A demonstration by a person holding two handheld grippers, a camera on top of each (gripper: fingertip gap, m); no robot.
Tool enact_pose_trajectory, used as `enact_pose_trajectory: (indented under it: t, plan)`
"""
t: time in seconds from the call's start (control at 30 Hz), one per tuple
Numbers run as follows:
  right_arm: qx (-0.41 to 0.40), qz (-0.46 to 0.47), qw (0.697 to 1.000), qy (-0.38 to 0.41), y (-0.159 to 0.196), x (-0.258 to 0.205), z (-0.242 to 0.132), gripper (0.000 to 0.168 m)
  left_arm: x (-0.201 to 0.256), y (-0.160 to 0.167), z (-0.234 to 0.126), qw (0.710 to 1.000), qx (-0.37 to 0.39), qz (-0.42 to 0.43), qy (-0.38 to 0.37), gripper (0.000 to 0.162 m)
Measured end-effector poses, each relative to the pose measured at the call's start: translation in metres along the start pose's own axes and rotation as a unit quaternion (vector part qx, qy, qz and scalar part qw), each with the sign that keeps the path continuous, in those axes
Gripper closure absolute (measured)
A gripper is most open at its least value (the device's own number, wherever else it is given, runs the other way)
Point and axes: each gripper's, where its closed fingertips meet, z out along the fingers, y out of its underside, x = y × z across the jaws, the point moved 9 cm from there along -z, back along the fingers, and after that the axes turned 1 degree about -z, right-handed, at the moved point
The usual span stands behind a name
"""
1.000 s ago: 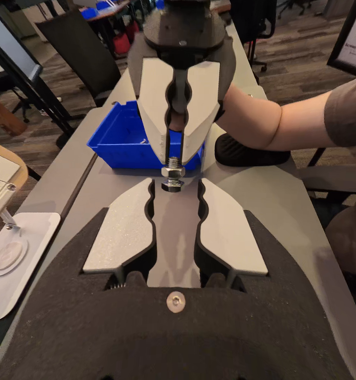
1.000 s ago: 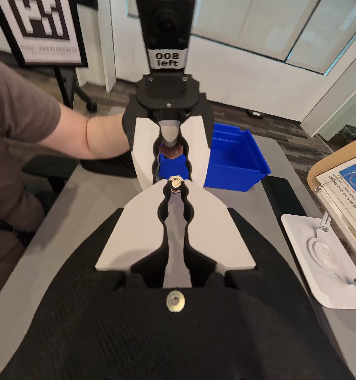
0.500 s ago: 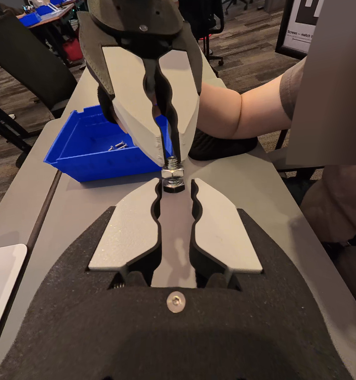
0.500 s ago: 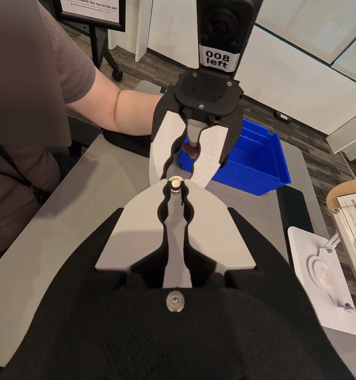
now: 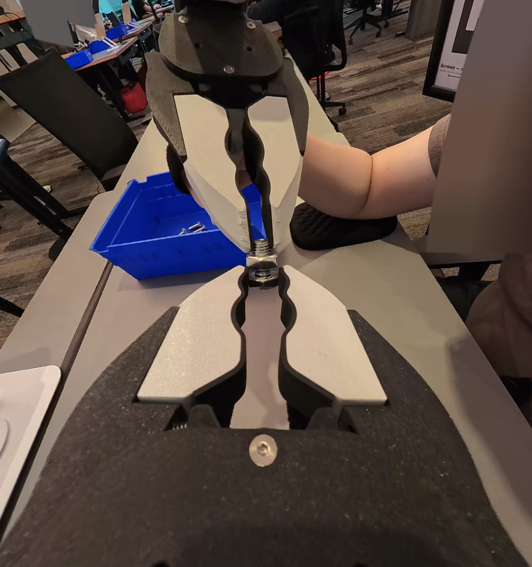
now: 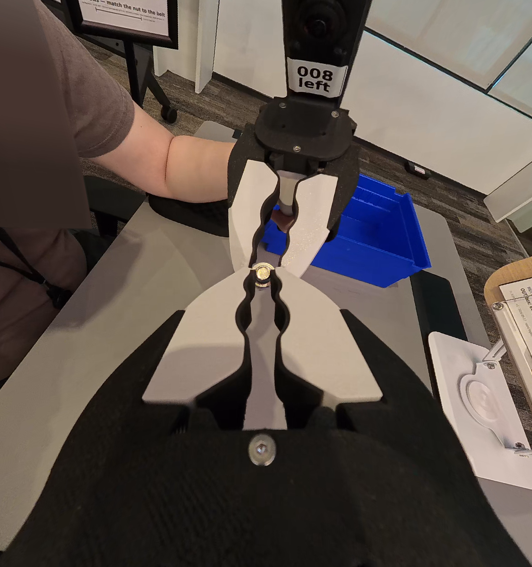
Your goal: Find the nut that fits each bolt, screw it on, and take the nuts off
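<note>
**Bolt held between two grippers, nut mid-thread**

Just in front of the blue bin, above the grey counter, the bolt hung between the two tools with its long axis running straight from one gripper to the other. The right gripper, seen from the left wrist view coming in from the bin side, had its fingers pressed together on the bolt's threaded tip. The left gripper faced it, its fingers pinching the dark hexagonal head of the bolt. The bright nut sat on the thread between the two sets of fingertips, close to the head and touching neither tool clearly. From the right wrist view the bolt appeared end-on, right at that gripper's tips.

Judged from this, unscrewing or tightening would turn on that shared axis: both grippers were equally near the nut, one on either side of it, and either would have to let go of the bolt to take the nut. A few loose bolts lay inside the bin.
</note>
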Motion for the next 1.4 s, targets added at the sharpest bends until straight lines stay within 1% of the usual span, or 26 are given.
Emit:
enact_pose_trajectory:
  t: [0.13, 0.2, 0.27, 0.37, 0.53, 0.63, 0.8, 0.83, 0.9, 1.0, 1.13, 1.3, 1.4]
  plan:
    - [0.021, -0.007, 1.000, 0.015, -0.002, 0.002, -0.002, 0.156, -0.001, -0.003, -0.001, 1.000, 0.013, 0.001, -0.014, 0.144]
    - [0.044, 0.002, 0.998, 0.039, -0.004, 0.005, -0.004, 0.138, -0.004, -0.005, -0.004, 0.999, 0.026, -0.007, -0.030, 0.144]
    - [0.078, 0.017, 0.996, 0.048, -0.006, 0.008, -0.008, 0.134, -0.008, -0.006, -0.007, 0.998, 0.037, -0.015, -0.049, 0.144]
    - [0.128, 0.036, 0.989, 0.070, -0.008, 0.015, -0.010, 0.134, -0.009, -0.010, -0.010, 0.996, 0.059, -0.022, -0.067, 0.144]
    - [0.138, 0.044, 0.987, 0.063, -0.006, 0.016, -0.004, 0.134, -0.010, -0.016, -0.015, 0.990, 0.108, -0.034, -0.079, 0.144]
    - [0.155, 0.054, 0.985, 0.061, -0.006, 0.017, -0.002, 0.135, -0.009, -0.018, -0.017, 0.989, 0.123, -0.033, -0.076, 0.145]
    - [0.175, 0.078, 0.981, 0.034, -0.001, 0.022, -0.009, 0.138, -0.005, -0.021, -0.018, 0.989, 0.134, -0.034, -0.052, 0.144]
    - [0.176, 0.084, 0.980, 0.034, 0.000, 0.023, -0.010, 0.141, -0.005, -0.021, -0.019, 0.989, 0.138, -0.036, -0.044, 0.145]
    - [0.173, 0.088, 0.981, 0.029, 0.002, 0.024, -0.012, 0.141, -0.006, -0.022, -0.022, 0.987, 0.148, -0.042, -0.043, 0.144]
    - [0.195, 0.080, 0.977, 0.006, -0.006, 0.018, -0.009, 0.141, -0.007, -0.021, -0.022, 0.988, 0.142, -0.049, -0.042, 0.144]
    - [0.188, 0.077, 0.979, 0.033, -0.009, 0.016, -0.001, 0.139, -0.006, -0.021, -0.018, 0.988, 0.140, -0.049, -0.037, 0.145]
    - [0.194, 0.093, 0.976, 0.015, -0.003, 0.021, -0.007, 0.138, -0.006, -0.021, -0.018, 0.988, 0.143, -0.051, -0.038, 0.144]
    - [0.192, 0.106, 0.975, 0.020, 0.000, 0.025, -0.012, 0.142, -0.007, -0.022, -0.021, 0.986, 0.153, -0.056, -0.031, 0.145]
